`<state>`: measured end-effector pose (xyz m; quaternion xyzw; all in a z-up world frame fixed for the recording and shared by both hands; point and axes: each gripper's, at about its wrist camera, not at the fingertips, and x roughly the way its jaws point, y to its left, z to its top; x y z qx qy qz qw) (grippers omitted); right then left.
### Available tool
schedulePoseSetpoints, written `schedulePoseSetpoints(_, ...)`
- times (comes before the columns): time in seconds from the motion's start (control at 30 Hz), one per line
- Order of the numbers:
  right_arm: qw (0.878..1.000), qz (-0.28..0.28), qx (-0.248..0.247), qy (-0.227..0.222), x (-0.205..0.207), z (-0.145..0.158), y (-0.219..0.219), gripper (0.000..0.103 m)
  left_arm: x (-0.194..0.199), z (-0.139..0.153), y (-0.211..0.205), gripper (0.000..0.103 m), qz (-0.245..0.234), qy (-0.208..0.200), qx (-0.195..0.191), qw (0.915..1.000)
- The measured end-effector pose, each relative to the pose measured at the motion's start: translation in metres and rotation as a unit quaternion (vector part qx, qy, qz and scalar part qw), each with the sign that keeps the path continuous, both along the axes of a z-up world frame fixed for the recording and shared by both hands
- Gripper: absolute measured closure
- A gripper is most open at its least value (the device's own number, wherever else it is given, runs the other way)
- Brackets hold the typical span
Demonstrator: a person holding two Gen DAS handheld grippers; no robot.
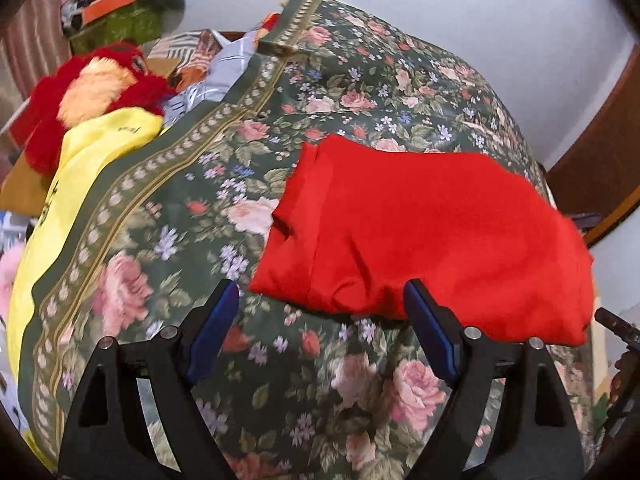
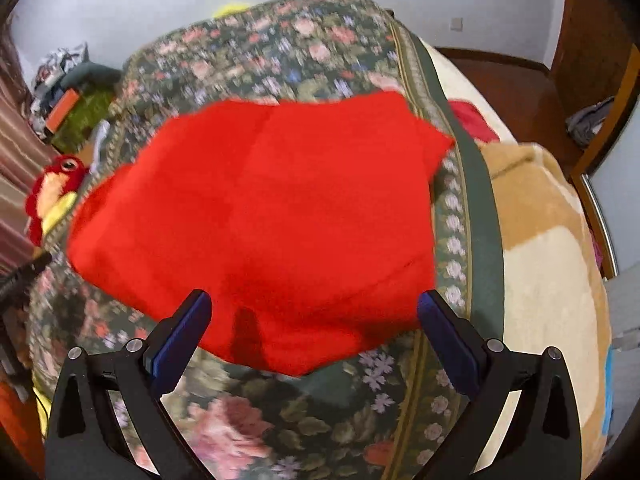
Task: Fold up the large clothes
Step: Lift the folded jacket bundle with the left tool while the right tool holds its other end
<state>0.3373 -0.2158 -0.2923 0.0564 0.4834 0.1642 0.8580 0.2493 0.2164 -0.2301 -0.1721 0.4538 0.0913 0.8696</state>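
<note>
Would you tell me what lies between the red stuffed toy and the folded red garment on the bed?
In the left wrist view, a yellow cloth and the floral bedspread separate the red stuffed toy from the folded red garment.

I see a red plush toy [image 1: 94, 92] beside a yellow cloth [image 1: 80, 184] at the bed's edge, an orange box [image 1: 110, 3] behind, and a tan blanket [image 2: 548, 240].

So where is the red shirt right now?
The red shirt lies folded on the flowery bedspread, just ahead of both open grippers, to the right of the red plush toy.
</note>
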Motion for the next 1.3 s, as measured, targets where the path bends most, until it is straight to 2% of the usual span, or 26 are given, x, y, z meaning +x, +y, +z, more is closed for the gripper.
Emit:
schedulePoseSetpoints(0.07,1.0,0.006,0.007,-0.016,0.0,0.011,0.007,0.001,-0.008,0.005,0.001,0.019,0.002,-0.017,-0.022,0.9996)
schedulePoseSetpoints(0.17,0.999,0.024,0.018,-0.044,-0.002,0.029,0.021,0.001,-0.013,0.005,0.002,0.019,0.0,-0.037,-0.093,0.995)
schedulePoseSetpoints(0.2,0.998,0.029,0.019,-0.051,-0.001,0.032,0.026,0.001,-0.011,0.0,0.003,0.019,-0.004,-0.038,-0.131,0.9907)
schedulePoseSetpoints(0.3,0.997,0.047,0.022,-0.064,0.002,0.036,0.043,0.001,0.002,-0.019,0.002,0.019,-0.018,-0.027,-0.209,0.9773)
schedulePoseSetpoints(0.37,0.996,0.059,0.021,-0.057,0.007,0.03,0.056,0.001,0.011,-0.033,0.001,0.019,-0.013,-0.015,-0.249,0.9682)
schedulePoseSetpoints(0.43,0.997,0.069,0.018,-0.043,0.011,0.021,0.065,0.001,0.019,-0.049,0.0,0.019,-0.005,-0.009,-0.295,0.9556)
schedulePoseSetpoints(0.57,0.996,0.088,0.021,-0.024,0.012,0.009,0.075,0.001,0.034,-0.07,-0.004,0.02,-0.003,-0.012,-0.354,0.9352)
schedulePoseSetpoints(0.7,0.996,0.09,0.011,-0.009,0.017,-0.001,0.076,0.001,0.05,-0.088,-0.001,0.021,0.02,-0.014,-0.364,0.931)
schedulePoseSetpoints(0.77,0.996,0.084,0.015,-0.001,0.019,-0.004,0.073,0.001,0.058,-0.095,0.009,0.025,0.044,-0.03,-0.369,0.9278)
schedulePoseSetpoints(0.87,0.997,0.073,0.021,0.011,0.022,-0.009,0.068,0.001,0.071,-0.1,0.023,0.027,0.081,-0.073,-0.386,0.9158)
schedulePoseSetpoints(0.97,0.998,0.063,0.02,0.015,0.023,-0.011,0.065,0.001,0.088,-0.106,0.027,0.031,0.1,-0.086,-0.385,0.9133)
schedulePoseSetpoints(1.0,0.998,0.062,0.019,0.014,0.023,-0.01,0.066,0.001,0.095,-0.108,0.026,0.039,0.1,-0.081,-0.38,0.916)
schedulePoseSetpoints(1.03,0.998,0.061,0.017,0.012,0.022,-0.009,0.065,0.001,0.103,-0.108,0.025,0.043,0.101,-0.07,-0.366,0.9226)
schedulePoseSetpoints(1.1,0.998,0.06,0.01,0.006,0.02,-0.006,0.066,0.001,0.11,-0.107,0.025,0.068,0.103,-0.055,-0.336,0.9347)
schedulePoseSetpoints(1.13,0.998,0.06,0.007,0.004,0.02,-0.005,0.067,0.001,0.112,-0.106,0.026,0.073,0.107,-0.051,-0.325,0.9382)
schedulePoseSetpoints(1.17,0.998,0.06,0.001,0.002,0.019,-0.003,0.068,0.001,0.111,-0.107,0.028,0.083,0.11,-0.052,-0.323,0.9386)
schedulePoseSetpoints(1.2,0.998,0.062,-0.003,-0.001,0.018,-0.001,0.069,0.001,0.104,-0.103,0.034,0.089,0.113,-0.059,-0.323,0.9376)
schedulePoseSetpoints(1.3,0.997,0.074,-0.016,-0.012,0.016,0.007,0.077,0.001,0.089,-0.082,0.042,0.093,0.117,-0.088,-0.303,0.9418)
